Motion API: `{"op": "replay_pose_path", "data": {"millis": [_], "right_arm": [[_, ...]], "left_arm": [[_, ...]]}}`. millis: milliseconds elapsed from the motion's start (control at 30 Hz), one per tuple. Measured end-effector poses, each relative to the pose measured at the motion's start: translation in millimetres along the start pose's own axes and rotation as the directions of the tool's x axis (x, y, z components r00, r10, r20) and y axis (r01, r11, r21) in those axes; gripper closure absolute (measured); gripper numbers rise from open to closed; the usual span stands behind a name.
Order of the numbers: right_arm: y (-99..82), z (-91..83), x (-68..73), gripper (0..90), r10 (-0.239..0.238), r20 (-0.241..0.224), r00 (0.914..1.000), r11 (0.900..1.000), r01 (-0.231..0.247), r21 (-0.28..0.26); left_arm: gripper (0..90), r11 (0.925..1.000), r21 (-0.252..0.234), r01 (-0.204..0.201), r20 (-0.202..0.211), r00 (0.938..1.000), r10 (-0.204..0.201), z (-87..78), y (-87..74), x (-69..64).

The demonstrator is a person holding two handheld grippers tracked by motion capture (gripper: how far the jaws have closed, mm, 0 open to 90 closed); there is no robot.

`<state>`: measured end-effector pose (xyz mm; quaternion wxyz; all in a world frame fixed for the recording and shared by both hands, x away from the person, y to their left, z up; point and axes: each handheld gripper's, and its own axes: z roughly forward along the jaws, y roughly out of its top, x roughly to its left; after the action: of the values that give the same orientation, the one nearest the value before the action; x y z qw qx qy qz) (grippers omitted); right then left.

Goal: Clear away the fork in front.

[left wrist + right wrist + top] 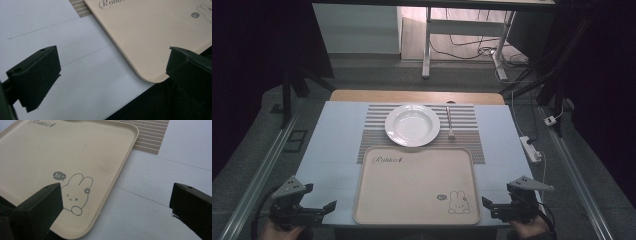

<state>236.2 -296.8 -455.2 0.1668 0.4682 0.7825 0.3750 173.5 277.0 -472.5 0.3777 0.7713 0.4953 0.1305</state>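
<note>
My left tongs [314, 212] and right tongs [497, 207] sit spread and empty at the frame's bottom corners, flanking the tray [412, 210]. Plate [412, 125] and fork [450, 122] lie upper centre; I'd approach the fork low, squarely across its handle.

The black 2-jaw left gripper [330, 206] sits low at the near left, held in the person's left hand [274, 230]. Its jaws point inward and stand wide apart, with nothing between them. The black 2-jaw right gripper [485, 203] sits low at the near right, held in the person's right hand [528, 231]. Its jaws point inward too, spread wide and holding nothing. Each gripper has a grey 3-cornered plate on top
</note>
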Motion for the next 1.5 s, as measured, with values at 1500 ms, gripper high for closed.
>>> {"op": "replay_pose_path", "data": {"millis": [1500], "right_arm": [[7.7,10.5,8.3,0.0,-0.109,0.027,0.9936,0.9932,0.108,0.043]], "left_arm": [[1.8,0.9996,0.029,-0.004,0.089,0.9960,0.002,3.6,2.2,4.0]]}}
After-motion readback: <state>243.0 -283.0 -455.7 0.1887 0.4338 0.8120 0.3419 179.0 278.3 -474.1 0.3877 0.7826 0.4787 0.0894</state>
